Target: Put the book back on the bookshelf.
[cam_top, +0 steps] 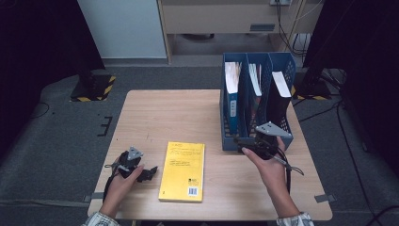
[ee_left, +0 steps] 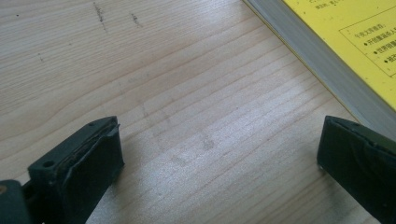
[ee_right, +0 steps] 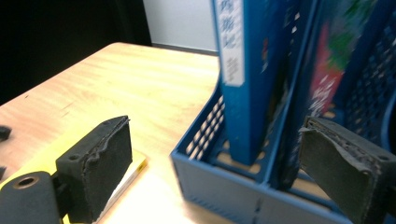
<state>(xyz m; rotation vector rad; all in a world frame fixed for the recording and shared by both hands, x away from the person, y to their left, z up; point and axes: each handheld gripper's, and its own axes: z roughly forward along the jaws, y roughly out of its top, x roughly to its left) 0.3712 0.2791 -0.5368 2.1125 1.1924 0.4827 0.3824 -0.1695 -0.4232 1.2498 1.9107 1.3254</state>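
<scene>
Honestly, both my grippers were empty here. My left gripper (cam_top: 151,172) had its jaws wide apart over bare wood, nothing between the pads (ee_left: 95,161), and the yellow book (cam_top: 183,170) lay just beside it at about 3 o'clock, flat on the table (cam_top: 155,113), cover up. In the left gripper view, the book's page block (ee_left: 322,56) ran past at 1 o'clock, close to the far jaw but not touching it that I could tell. My right gripper (cam_top: 241,144) was also spread wide with nothing held, hovering at the near front wall of the blue file rack (cam_top: 258,141), with the blue book (ee_right: 243,70) standing upright in the rack's leftmost slot.

The yellow book looked like a paperback: glossy cover, probably slick; moderately thick; some weight; likely to sag if pinched at one corner. I judged the best hold was across the thickness at the long edge nearest my left gripper, near mid-length. Lying flat, that edge gave little to get under.

The pads were black foam, worn and ragged at the rims. The table was pale wood grain, matte. The rack was perforated plastic, stiff, with three slots.
</scene>
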